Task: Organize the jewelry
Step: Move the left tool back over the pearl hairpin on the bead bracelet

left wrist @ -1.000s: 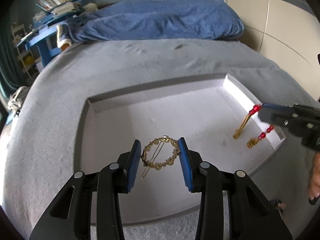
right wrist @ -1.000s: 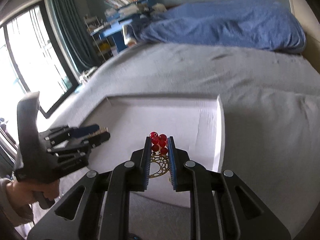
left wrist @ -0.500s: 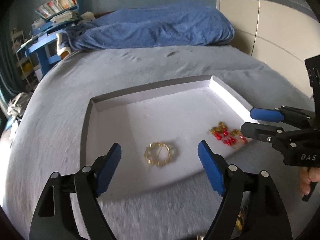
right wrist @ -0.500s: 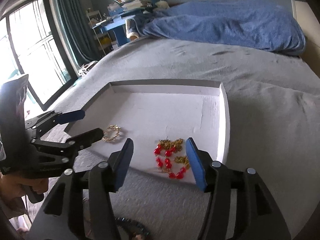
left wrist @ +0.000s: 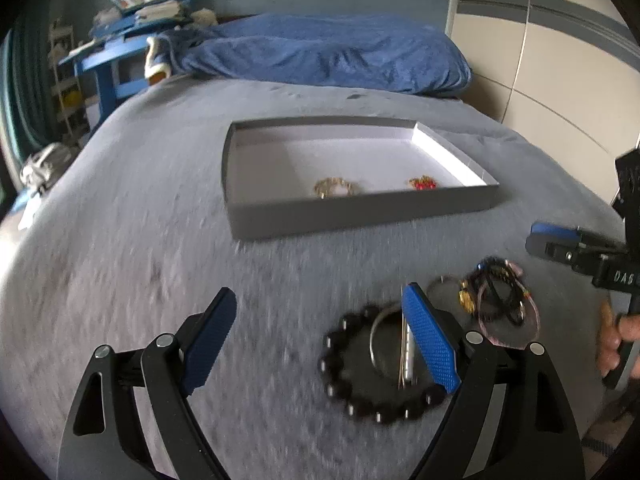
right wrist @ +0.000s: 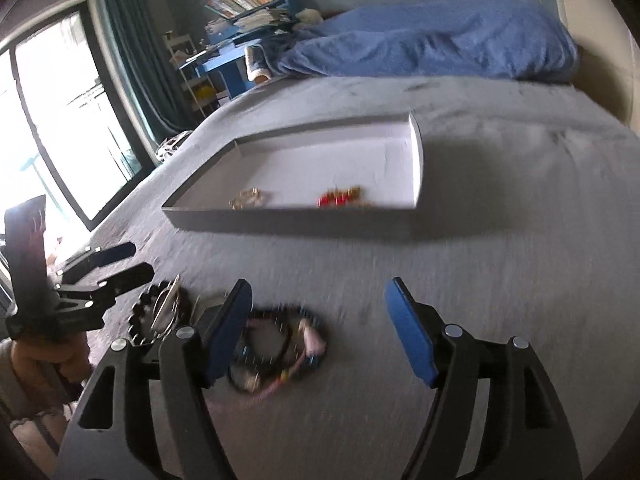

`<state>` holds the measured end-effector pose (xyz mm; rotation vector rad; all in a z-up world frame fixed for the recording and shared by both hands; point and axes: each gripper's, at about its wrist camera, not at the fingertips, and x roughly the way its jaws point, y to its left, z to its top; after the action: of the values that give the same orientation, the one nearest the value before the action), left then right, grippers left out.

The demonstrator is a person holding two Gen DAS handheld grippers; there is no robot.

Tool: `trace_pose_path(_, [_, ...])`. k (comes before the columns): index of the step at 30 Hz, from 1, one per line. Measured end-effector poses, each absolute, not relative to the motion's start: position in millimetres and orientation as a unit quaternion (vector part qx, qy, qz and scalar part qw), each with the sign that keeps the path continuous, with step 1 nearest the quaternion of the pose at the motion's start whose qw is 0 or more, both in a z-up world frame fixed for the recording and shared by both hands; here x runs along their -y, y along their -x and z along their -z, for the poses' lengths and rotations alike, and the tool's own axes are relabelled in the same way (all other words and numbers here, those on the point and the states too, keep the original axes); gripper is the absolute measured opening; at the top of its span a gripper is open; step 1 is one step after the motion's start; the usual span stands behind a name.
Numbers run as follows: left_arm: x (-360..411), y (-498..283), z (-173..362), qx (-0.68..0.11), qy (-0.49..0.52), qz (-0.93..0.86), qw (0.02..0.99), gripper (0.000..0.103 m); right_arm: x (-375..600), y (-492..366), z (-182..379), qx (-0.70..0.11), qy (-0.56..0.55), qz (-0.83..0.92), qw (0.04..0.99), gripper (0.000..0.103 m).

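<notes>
Both grippers, left (left wrist: 316,336) and right (right wrist: 320,328), are opening, empty, above loose bracelets (left wrist: 380,372) on the bed (left wrist: 160,240). Beyond, the tray (left wrist: 360,210) holds a gold ring-shaped piece (left wrist: 336,187) and, seemingly, red-beaded earrings (left wrist: 422,183).

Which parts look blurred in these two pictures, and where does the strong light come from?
Left wrist view: the dark bead bracelet and the grey bedcover are smeared by motion; the tray is sharper. Right wrist view: the tangled jewelry pile is blurred; the window at left is overexposed.
</notes>
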<state>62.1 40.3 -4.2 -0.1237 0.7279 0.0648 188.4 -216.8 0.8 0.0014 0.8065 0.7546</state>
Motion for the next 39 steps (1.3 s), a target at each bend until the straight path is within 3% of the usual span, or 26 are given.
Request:
trace_pose_path(5, [-44,-46,3,-0.335,0.076,-0.043,0.938,0.086,214,-167,5,-0.371,0.023,-0.349,0.860,0.070])
trace_pose_path(8, [-43,-42,6,-0.338,0.082,-0.046,0.936,0.086,214,-164,4,-0.363,0.028,-0.339,0.867,0.077])
trace_pose_path(33, [-32,-35,9,-0.338,0.066,-0.031,0.938,0.085,222,-148,11,-0.365,0.017,-0.320,0.874,0.077])
trace_pose_path(39, [-32,-36,10,-0.341,0.063,-0.028,0.938,0.078,222,-148,10,-0.364,0.019,-0.320,0.874,0.077])
